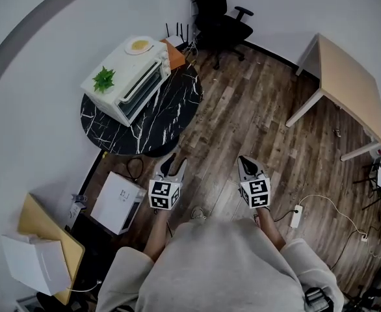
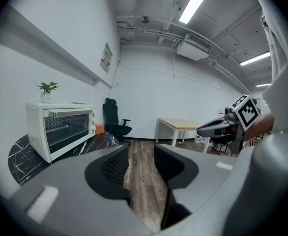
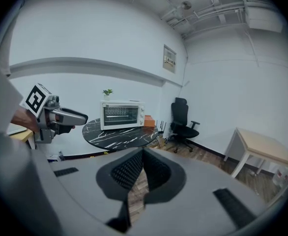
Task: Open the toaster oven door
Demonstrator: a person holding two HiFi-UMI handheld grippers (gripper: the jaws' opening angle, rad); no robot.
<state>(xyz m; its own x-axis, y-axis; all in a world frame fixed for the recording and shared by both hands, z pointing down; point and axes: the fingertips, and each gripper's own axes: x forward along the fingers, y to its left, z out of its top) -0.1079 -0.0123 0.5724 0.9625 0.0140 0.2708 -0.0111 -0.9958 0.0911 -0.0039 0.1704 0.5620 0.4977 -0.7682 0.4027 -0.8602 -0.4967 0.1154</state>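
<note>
toaster oven (image 1: 133, 77): door closed, on round black table (image 1: 171, 119) by the wall, well apart from both grippers | left gripper (image 1: 175, 160): jaws apart, empty | right gripper (image 1: 242, 160): jaws together, empty | wall sign (image 2: 106, 58): print unreadable

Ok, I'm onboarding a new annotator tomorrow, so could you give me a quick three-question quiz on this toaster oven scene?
1. True or false: the toaster oven door is already open.
2. What stands on top of the oven along with the plate? A) potted plant B) mug C) kettle
3. Fill in: the ___ gripper's jaws stand apart with nothing between them.
Key: 1 false; 2 A; 3 left gripper.
</note>
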